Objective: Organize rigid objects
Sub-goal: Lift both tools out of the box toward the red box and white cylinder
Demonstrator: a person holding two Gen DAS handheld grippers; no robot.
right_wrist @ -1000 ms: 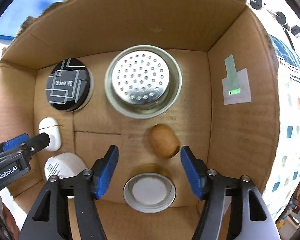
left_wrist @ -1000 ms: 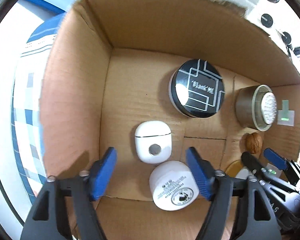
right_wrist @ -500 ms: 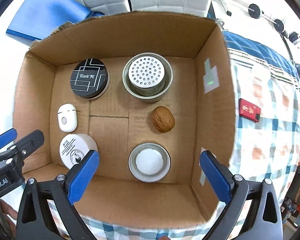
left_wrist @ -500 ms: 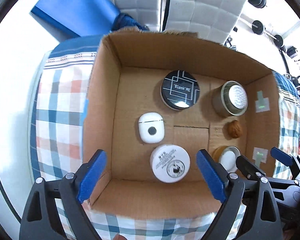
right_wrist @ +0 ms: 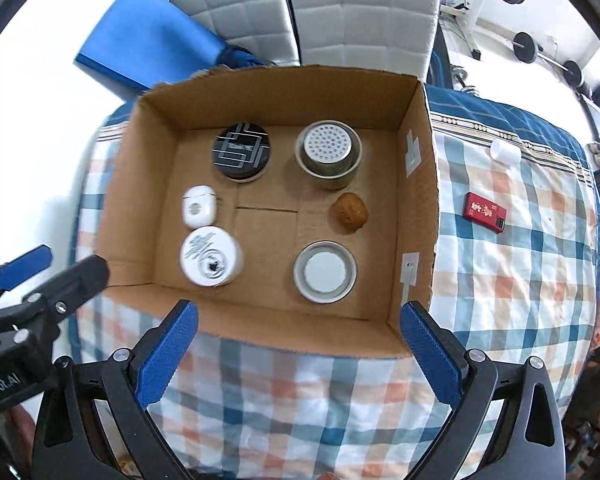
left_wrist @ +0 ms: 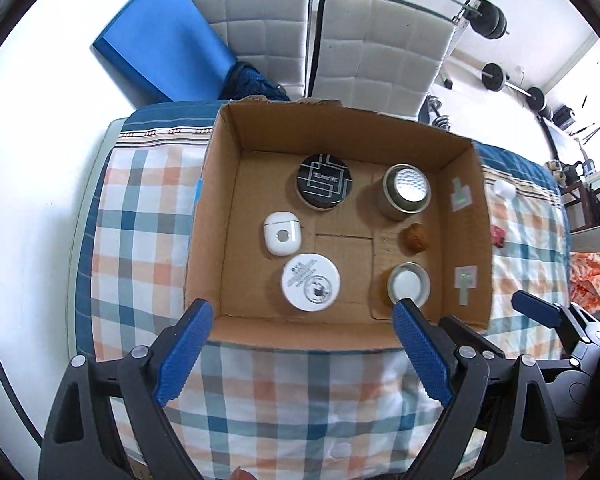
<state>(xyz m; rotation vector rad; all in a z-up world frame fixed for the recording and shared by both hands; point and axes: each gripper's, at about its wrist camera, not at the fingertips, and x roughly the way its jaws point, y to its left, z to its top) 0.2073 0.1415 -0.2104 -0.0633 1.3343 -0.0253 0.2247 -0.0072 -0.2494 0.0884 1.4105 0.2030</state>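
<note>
Left gripper (left_wrist: 302, 354): spread wide, nothing between the fingers; held above the near edge of the box, over the plaid cloth.
Right gripper (right_wrist: 298, 350): spread wide, grasping nothing; also above the near wall. Its body shows at the right edge of the left view.
Box (right_wrist: 140, 184): open cardboard, on plaid cloth (right_wrist: 500, 280); holds six items in two columns.
Black tin (left_wrist: 324, 181): far left of box; lid reads "Blank ME" with white line pattern.
Earbud case (left_wrist: 282, 233): white, round spot on the front; just before the black tin.
White jar (left_wrist: 310, 282): near left, touching or nearly touching the earbud case; printed lid, text too small to read, blurred in the right view.
Strainer cup (right_wrist: 327, 155): far right, perforated metal top.
Walnut (right_wrist: 350, 208): between strainer cup and near-right tin.
Open tin (right_wrist: 325, 271): near right, metal rim, white inside; partly behind a left fingertip in the left view.
Tape patches (right_wrist: 411, 154): on right wall, green marks, no legible writing.
Red pack (right_wrist: 485, 212): on cloth right of box; print unreadable.
White cap (right_wrist: 505, 152): on cloth, far right.
Lettering: "Robot.AI" on the left gripper's body in the right view, first letters cut off.
</note>
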